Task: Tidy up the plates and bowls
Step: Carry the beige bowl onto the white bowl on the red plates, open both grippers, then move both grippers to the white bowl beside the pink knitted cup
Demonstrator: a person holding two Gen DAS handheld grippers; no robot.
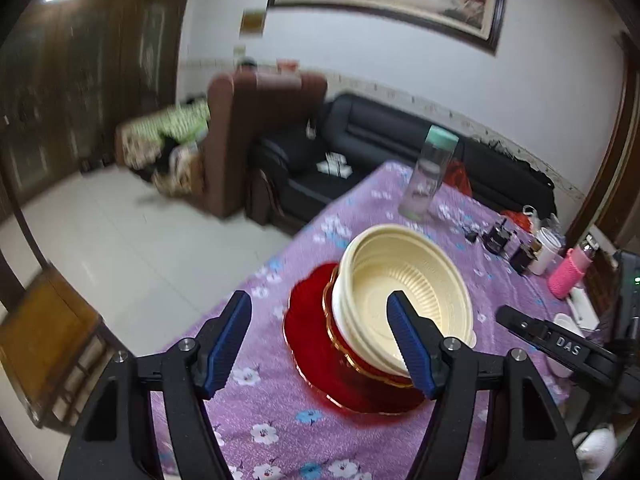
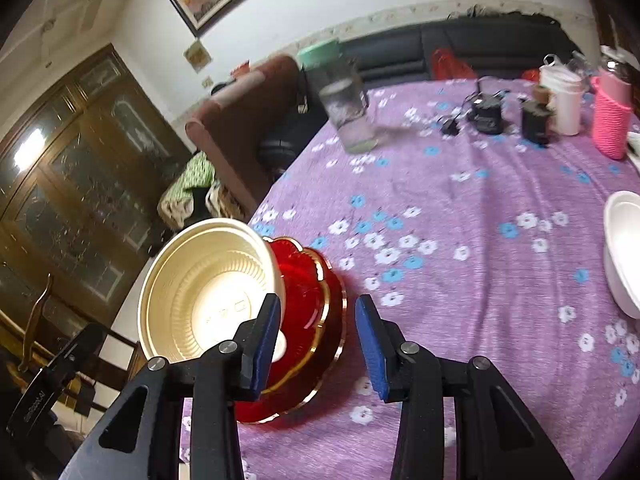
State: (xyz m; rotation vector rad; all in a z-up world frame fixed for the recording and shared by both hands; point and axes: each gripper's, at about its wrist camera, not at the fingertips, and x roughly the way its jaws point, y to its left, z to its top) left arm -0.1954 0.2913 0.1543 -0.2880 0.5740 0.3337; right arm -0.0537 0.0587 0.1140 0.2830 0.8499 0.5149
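On the table stand one cream bowl (image 1: 404, 280), one red bowl (image 2: 308, 304) under it and one red plate (image 1: 316, 344) beneath both. One white bowl (image 2: 624, 252) sits apart. One clear bottle (image 1: 428, 176), one pink bottle (image 2: 610, 116), one white cup (image 2: 564, 100).

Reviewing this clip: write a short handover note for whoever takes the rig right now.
Left gripper: open, nothing held, just short of the stack.
Right gripper: open, nothing pressed between its pads, beside the stack.
Stack: cream bowl sits tilted in a red gold-rimmed bowl, on a red plate, near the table's edge.
Done: these three are nested.
Left: a white bowl sits apart at the right of the purple tablecloth; probably straighten the cream bowl and add that one.
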